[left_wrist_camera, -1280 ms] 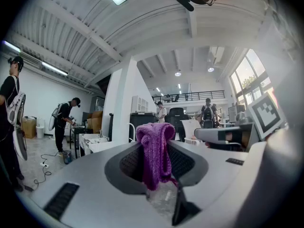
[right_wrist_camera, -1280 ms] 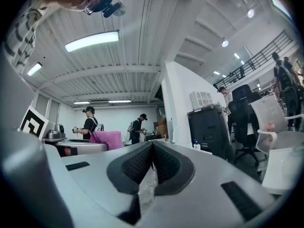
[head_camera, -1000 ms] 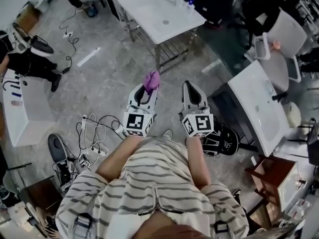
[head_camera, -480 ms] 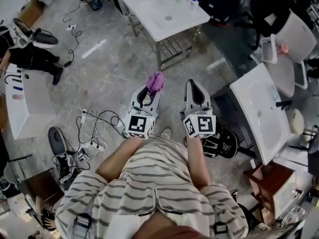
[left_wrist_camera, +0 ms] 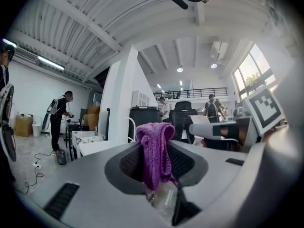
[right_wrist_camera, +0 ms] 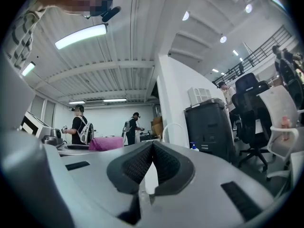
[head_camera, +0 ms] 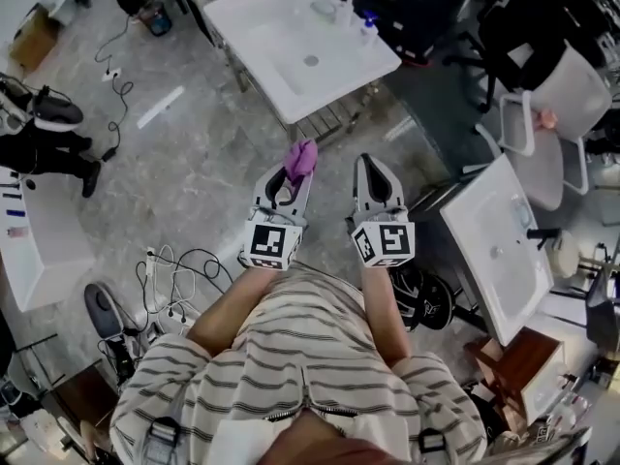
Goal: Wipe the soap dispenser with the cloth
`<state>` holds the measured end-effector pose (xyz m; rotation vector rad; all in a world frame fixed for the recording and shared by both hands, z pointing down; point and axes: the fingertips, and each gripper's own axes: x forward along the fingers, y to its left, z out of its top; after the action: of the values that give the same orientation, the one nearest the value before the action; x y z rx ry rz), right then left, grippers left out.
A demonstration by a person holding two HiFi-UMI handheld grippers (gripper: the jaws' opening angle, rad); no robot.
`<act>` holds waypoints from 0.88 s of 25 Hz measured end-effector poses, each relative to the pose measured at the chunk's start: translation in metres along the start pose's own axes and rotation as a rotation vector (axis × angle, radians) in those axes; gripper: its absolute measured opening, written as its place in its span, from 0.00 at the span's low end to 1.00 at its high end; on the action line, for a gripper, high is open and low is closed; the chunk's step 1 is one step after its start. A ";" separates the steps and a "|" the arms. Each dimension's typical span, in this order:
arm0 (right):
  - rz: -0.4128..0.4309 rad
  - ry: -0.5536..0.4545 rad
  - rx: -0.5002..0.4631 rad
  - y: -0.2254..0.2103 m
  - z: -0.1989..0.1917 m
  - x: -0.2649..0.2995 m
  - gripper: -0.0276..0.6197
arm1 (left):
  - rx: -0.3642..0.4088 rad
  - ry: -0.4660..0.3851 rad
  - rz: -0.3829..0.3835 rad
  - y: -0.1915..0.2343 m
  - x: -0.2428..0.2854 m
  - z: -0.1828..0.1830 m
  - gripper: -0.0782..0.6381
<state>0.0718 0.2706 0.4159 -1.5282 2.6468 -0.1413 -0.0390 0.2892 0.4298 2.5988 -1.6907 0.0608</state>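
A purple cloth (head_camera: 299, 158) hangs from the tips of my left gripper (head_camera: 291, 174), which is shut on it. In the left gripper view the cloth (left_wrist_camera: 154, 151) drapes between the dark pads. My right gripper (head_camera: 374, 170) is level beside the left, shut and holding nothing; its pads meet at the tips (right_wrist_camera: 152, 148). The soap dispenser (head_camera: 366, 29), a small bottle with a blue pump, stands on the far right corner of the white sink table (head_camera: 262, 22) ahead of both grippers. It also shows small in the right gripper view (right_wrist_camera: 193, 147), well beyond the jaws.
A second white sink unit (head_camera: 484, 211) stands at the right, with a white chair (head_camera: 567, 105) behind it. Cables (head_camera: 174, 269) lie on the floor at the left and a black helmet (head_camera: 426, 294) at the right. People stand in the background.
The whole view has shifted: the white sink table with the dispenser has come nearer to both grippers. The grippers keep their side-by-side pose, and the cloth stays in the left one.
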 end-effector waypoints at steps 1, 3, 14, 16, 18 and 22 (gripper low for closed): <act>-0.011 0.000 -0.005 -0.007 0.004 0.020 0.06 | 0.002 -0.002 -0.012 0.012 0.020 0.004 0.27; -0.030 -0.004 -0.008 -0.021 0.014 0.060 0.06 | 0.003 -0.002 -0.037 0.036 0.057 0.014 0.27; -0.173 -0.011 -0.003 -0.097 0.040 0.232 0.06 | 0.031 0.017 -0.200 0.127 0.233 0.048 0.27; -0.197 -0.004 0.000 -0.109 0.038 0.252 0.06 | 0.032 0.026 -0.227 0.136 0.257 0.047 0.27; -0.223 0.005 0.003 -0.122 0.036 0.271 0.06 | 0.029 0.034 -0.250 0.143 0.277 0.045 0.27; -0.254 0.018 0.010 -0.141 0.033 0.299 0.06 | 0.023 0.051 -0.286 0.154 0.309 0.040 0.27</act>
<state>0.0476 -0.0601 0.3930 -1.8626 2.4486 -0.1844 -0.0538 -0.0576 0.4086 2.7997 -1.2948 0.1363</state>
